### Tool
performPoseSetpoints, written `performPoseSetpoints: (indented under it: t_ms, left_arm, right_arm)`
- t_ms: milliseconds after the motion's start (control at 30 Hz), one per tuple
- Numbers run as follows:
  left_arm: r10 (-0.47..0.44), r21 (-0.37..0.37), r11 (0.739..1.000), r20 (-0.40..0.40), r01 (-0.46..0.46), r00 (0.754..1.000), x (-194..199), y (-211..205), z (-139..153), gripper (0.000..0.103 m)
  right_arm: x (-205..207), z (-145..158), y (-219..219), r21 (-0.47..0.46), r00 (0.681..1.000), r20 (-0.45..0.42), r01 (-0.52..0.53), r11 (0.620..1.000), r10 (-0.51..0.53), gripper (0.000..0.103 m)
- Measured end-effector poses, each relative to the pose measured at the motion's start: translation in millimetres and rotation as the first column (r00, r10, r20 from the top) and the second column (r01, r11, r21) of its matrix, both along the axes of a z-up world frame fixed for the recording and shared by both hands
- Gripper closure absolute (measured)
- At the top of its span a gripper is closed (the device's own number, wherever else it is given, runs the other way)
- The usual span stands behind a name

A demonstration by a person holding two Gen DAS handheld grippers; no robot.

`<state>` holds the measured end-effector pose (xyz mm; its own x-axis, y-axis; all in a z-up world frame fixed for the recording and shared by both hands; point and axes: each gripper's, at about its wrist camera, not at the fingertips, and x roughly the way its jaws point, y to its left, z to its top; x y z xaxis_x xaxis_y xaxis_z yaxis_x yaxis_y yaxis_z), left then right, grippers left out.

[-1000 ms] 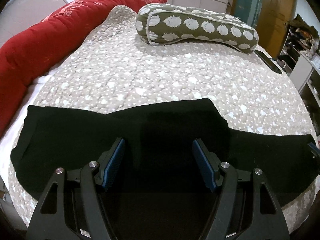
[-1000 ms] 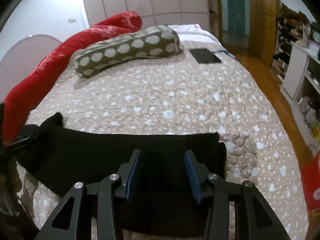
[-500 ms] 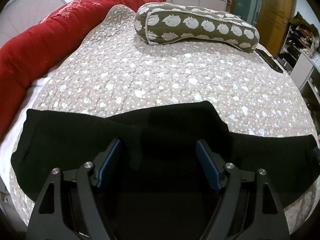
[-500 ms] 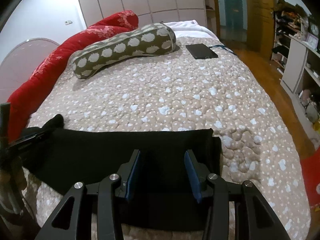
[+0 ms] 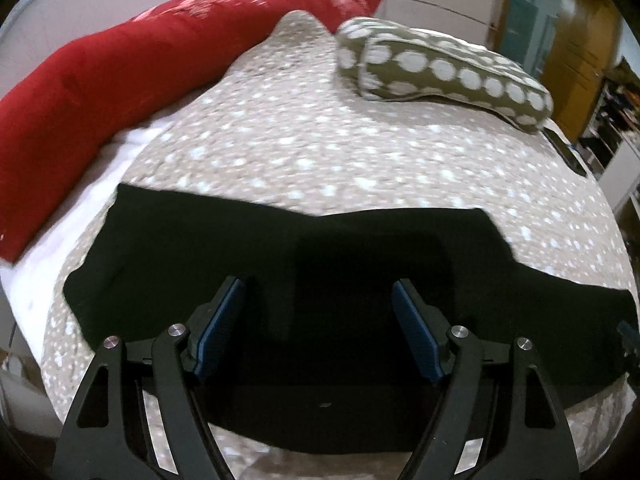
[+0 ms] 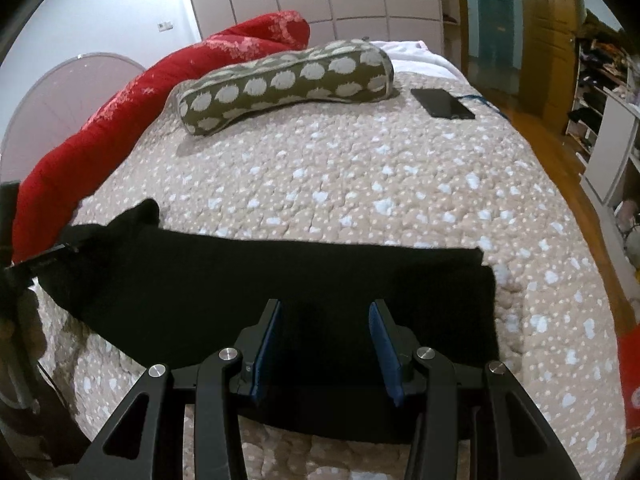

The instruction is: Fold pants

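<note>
Quilted, spotted bedding (image 5: pixel 320 152) covers the bed. Above its near edge the left gripper (image 5: pixel 320 320) has just been opening and stands wide, gripping nothing; the right gripper (image 6: pixel 325 340) is half open, also empty. Black pants (image 5: pixel 360 264) lie flat along that edge beneath both, a green bolster (image 6: pixel 284 84) far beyond.

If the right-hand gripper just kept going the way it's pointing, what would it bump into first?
Most likely the black pants lying flat on the bed's spotted quilt. The right gripper, jaws apart and holding nothing, tilts down toward the cloth; exact depth is hard to judge.
</note>
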<state>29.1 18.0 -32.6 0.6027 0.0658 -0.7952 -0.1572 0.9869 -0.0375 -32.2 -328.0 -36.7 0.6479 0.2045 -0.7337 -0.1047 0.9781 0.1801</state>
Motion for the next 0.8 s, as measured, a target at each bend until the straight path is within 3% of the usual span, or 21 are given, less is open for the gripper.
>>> performPoseSetpoints:
  t_ms: [100, 200, 467, 800]
  left_arm:
    - [0.029, -0.009, 1.0, -0.04, -0.029, 0.999, 2, 11, -13, 0.026]
    - [0.027, 0.004, 1.0, -0.027, -0.027, 0.999, 0, 10, -16, 0.026]
    - [0.03, -0.009, 1.0, -0.013, -0.03, 0.999, -10, 11, -7, 0.026]
    - [0.107, -0.025, 0.994, 0.002, -0.107, 0.994, -24, 45, 2, 0.026]
  right_arm:
    - [1, -7, 0, -0.011, 1.0, -0.016, 0.006, 1.0, -0.006, 0.06]
    - [0, -5, 1, -0.019, 1.0, -0.015, 0.008, 1.0, -0.008, 0.06]
    - [-12, 3, -2, -0.015, 1.0, 0.001, 0.018, 1.0, -0.018, 0.06]
    - [-22, 0, -15, -0.034, 0.998, -0.011, 0.059, 0.998, -0.059, 0.06]
